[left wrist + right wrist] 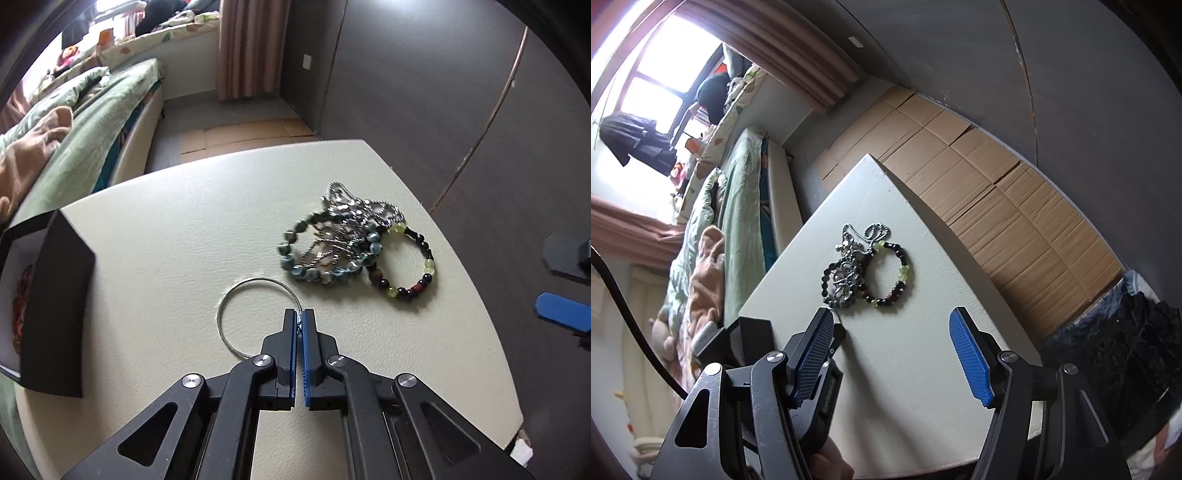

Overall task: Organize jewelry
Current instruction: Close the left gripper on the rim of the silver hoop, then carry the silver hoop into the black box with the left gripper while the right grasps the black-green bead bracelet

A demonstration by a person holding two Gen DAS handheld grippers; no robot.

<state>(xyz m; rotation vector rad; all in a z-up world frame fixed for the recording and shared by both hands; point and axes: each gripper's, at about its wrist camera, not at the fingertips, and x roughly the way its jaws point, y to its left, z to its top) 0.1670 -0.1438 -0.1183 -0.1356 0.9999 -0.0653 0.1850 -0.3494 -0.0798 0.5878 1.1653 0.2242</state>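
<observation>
Left wrist view, taking the thin silver wire bangle (255, 317) as the landmark: to its left, at the edge of the cream leather-textured worktop (166, 240), stands an open black box with a white lining (55, 306), something red and patterned lying inside it. The bangle lies flat on the worktop. The left claw (300, 318) reaches in from the lower edge, pitched steeply downward, its blue-padded fingers (306, 354) pressed together on the bangle's right rim, the wire caught between the tips. Up and to the right of the bangle sits a heap of jewelry: a bracelet of grey-green marbled beads (325, 258), a tangle of silver chain (354, 214) lying over it, and a bracelet of dark, yellow-green and red beads (410, 266) touching the heap's right side. Far right of the bangle, off the worktop's edge, a blue pad of the right claw (563, 312) pokes into view.

Right wrist view: a green-covered bed (738, 206) lies beyond the worktop's left side, the black box at the near left corner. The right claw (899, 354) hangs over the worktop, angled down, fingers spread wide with nothing between them. The bangle is mostly hidden behind its left finger; the bead heap lies just beyond. Flattened brown cardboard (997, 206) covers the floor to the right.
</observation>
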